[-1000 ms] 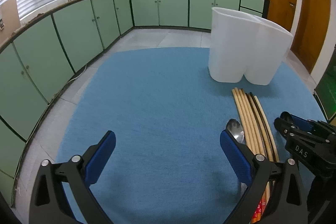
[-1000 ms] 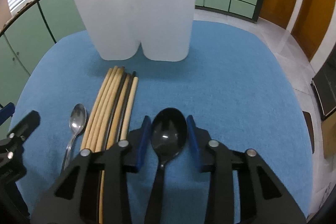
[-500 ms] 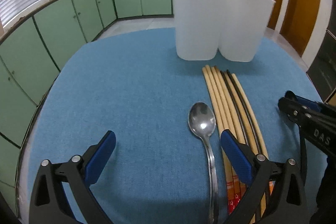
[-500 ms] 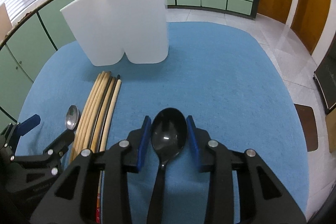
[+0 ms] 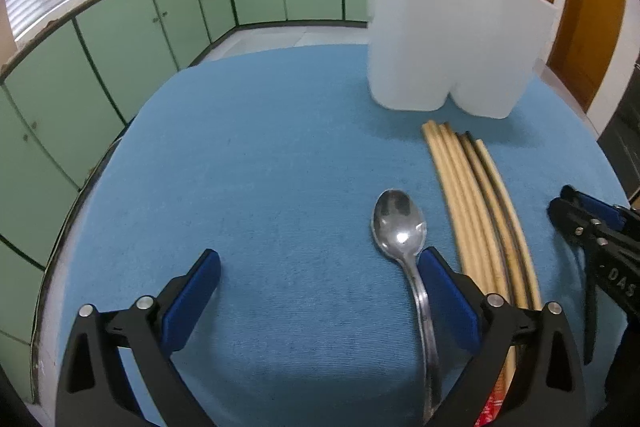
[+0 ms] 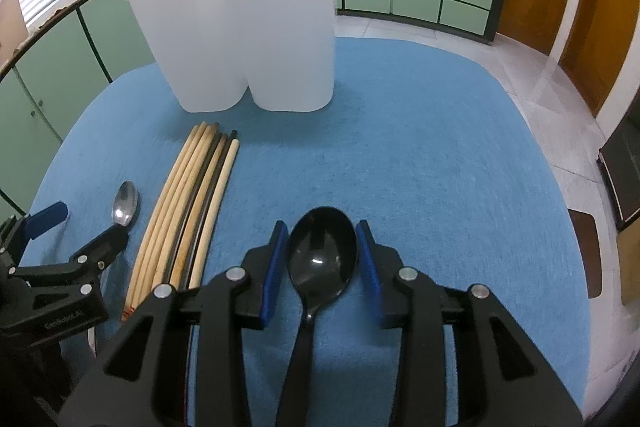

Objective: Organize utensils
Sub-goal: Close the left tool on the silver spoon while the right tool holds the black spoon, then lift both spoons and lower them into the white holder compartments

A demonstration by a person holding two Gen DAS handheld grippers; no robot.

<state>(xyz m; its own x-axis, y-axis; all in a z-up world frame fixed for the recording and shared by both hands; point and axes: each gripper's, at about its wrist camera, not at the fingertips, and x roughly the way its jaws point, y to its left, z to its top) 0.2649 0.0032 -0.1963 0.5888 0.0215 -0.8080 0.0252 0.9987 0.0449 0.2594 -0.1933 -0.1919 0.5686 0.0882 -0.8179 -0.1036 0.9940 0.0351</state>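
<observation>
The right gripper [image 6: 322, 259] has its blue-padded fingers drawn close on either side of a glossy black plastic spoon [image 6: 320, 259]; its oval bowl sits between the pads with slim gaps showing, and whether the pads clamp the handle lower down cannot be told. The left gripper [image 5: 320, 291] stands wide open with nothing between its fingers, low over the table [image 5: 260, 167], which is covered in a blue, finely ribbed cloth. A shiny metal spoon [image 5: 400, 227] lies bowl-up on the cloth, its slender handle running just inside the left gripper's right pad [image 5: 448, 303]. Just beside it lies a tight bundle of long round chopsticks [image 5: 476, 207], mostly pale wood with a dark one or two among them. Beyond their tips stands a tall white matte plastic holder [image 6: 248, 27] with two rounded lobes, upright on the cloth.
</observation>
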